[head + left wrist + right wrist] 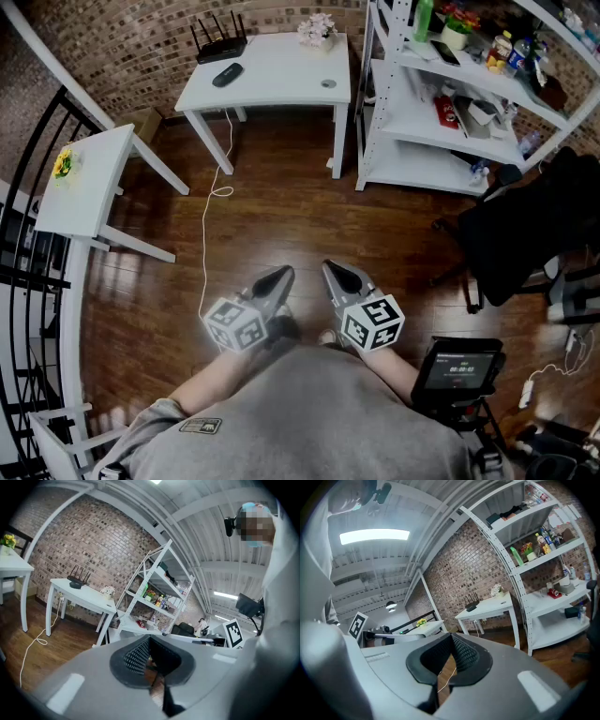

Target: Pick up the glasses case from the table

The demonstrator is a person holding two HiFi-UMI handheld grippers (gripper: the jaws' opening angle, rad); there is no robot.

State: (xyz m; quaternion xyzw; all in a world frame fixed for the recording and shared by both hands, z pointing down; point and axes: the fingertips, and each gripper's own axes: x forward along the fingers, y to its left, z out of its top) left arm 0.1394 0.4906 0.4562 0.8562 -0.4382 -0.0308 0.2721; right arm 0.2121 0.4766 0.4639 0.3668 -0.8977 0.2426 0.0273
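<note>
Awaiting a start: the task stands at its opening stage, with nothing picked up.

Item, glasses case (228,74): a dark oval object, probably the case, though it shows small in the head view. It lies flat on the left half of the white tabletop (281,70) by the brick wall, just in front of a black router (219,41) with upright antennas. Nothing touches it. A pale flower posy (317,29) sits at the rear edge and a small round disc (327,83) lies toward the right.

Item, left hand-held gripper (277,276): held close to the person's torso, over the wooden floor (281,206) and well apart from the tabletop. The jaws are together, pads meeting at the tips, with nothing between them.

Item, right hand-held gripper (336,272): just beside the left one, in the same posture and pointing forward toward the tabletop. Its jaws are likewise closed at the tips and empty.

Done: no part of the task.

Left to do, by judgement: cross the open floor to the tabletop, open one pair of jaws, close them on the case and lift it clear.
</note>
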